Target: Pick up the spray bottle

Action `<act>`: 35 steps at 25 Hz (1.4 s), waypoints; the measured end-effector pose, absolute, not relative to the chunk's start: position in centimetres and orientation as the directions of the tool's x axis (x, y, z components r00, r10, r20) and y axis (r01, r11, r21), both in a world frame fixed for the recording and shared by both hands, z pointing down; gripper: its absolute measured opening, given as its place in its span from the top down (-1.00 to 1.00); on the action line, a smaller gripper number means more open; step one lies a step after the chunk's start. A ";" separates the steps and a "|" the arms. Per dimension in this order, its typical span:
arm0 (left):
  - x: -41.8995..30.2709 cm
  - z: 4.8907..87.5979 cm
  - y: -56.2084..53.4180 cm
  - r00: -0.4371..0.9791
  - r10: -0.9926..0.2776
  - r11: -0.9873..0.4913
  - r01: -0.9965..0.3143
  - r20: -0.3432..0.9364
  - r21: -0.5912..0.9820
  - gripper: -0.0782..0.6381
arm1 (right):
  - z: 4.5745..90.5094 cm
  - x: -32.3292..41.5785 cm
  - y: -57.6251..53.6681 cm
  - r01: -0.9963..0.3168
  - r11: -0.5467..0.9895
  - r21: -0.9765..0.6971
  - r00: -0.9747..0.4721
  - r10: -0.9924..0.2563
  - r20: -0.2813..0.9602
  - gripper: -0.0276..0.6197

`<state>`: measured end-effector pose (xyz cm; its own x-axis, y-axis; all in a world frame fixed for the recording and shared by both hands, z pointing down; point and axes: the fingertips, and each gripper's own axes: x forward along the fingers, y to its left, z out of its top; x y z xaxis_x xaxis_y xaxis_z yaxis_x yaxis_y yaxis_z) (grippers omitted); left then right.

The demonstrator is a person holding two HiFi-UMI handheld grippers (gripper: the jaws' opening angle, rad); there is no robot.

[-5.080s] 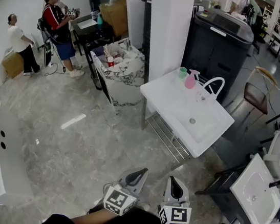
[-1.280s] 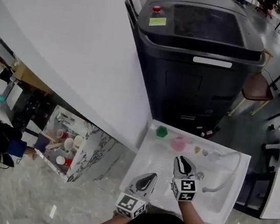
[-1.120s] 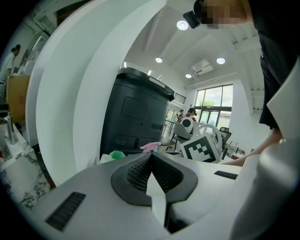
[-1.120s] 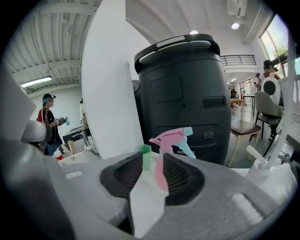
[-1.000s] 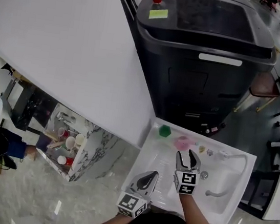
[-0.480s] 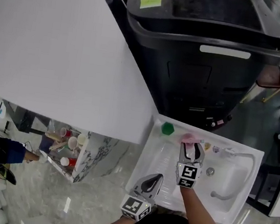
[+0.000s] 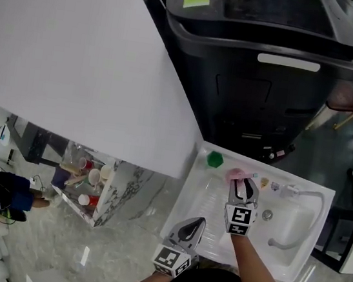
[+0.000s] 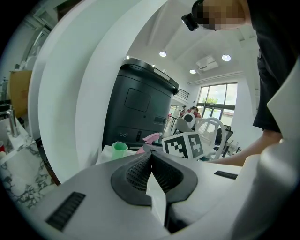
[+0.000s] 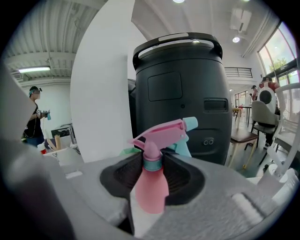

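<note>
Right gripper closing on pink spray bottle; bottle upright between jaws, pads against its sides. Bottle on white counter, just right of green cup. Left gripper pressed together, empty, well short of cup.

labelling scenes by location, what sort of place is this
Probably a showroom or test hall: a freestanding white sink, a big black machine behind it, a marble table with cups.
</note>
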<state>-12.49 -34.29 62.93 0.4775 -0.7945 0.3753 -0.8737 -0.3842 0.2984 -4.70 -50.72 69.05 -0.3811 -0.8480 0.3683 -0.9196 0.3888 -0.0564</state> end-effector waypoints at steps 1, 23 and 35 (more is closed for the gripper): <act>-12.5 62.9 -34.1 0.475 -0.796 -0.382 -0.875 0.374 0.299 0.73 | 68.6 -4.9 -50.4 -0.918 0.389 -0.076 -0.389 -0.847 0.362 0.50; -14.1 57.6 -22.1 0.445 -0.855 -0.379 -0.887 0.267 0.264 0.73 | 58.5 -2.9 -30.1 -0.899 0.427 -0.094 -0.434 -0.847 0.306 0.50; -15.6 53.8 -6.8 0.420 -0.887 -0.353 -0.885 0.190 0.305 0.73 | 53.6 -1.9 -10.7 -0.920 0.388 -0.051 -0.383 -0.866 0.320 0.50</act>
<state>-15.60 -6.83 53.78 0.4199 -0.8875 0.1900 -0.8845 -0.3533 0.3047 -1.89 -10.73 53.61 -0.3833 -0.8662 0.3205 -0.9201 0.3884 -0.0506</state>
